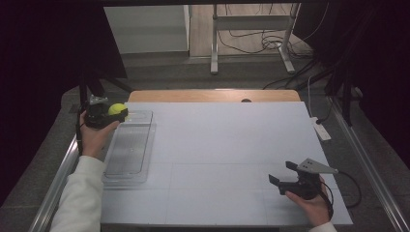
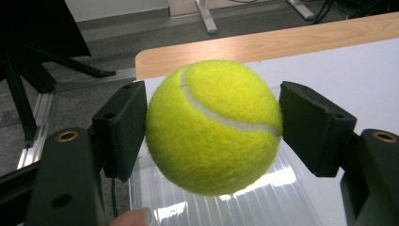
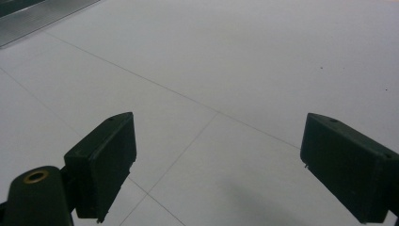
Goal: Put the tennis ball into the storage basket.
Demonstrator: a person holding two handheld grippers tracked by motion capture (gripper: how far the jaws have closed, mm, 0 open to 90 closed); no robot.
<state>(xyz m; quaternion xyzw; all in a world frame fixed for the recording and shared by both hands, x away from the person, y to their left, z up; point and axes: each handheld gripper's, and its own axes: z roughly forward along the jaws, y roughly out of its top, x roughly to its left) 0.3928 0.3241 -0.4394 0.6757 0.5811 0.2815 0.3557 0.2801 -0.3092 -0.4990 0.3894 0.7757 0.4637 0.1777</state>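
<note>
- The left hand-held gripper (image 1: 117, 112) is clamped on the tennis ball (image 2: 214, 126), both pads pressing its sides, above the far end of the clear tray (image 1: 126, 150).
- Step in hand looks like carrying; next likely lowering it and letting go.
- The right hand-held gripper (image 3: 216, 165) rests low, jaws wide and empty, over the bare surface (image 3: 244, 61).

In the left gripper view the fuzzy yellow-green tennis ball (image 2: 214, 127) covers the far end of the clear ribbed plastic tray (image 2: 244, 202), whose near part runs off the bottom edge; a fingertip (image 2: 131, 217) is cut off there too. In the high view the person's white left sleeve (image 1: 80, 198) leaves the bottom edge, and the ball (image 1: 116, 109) is too small to show its seam.
</note>
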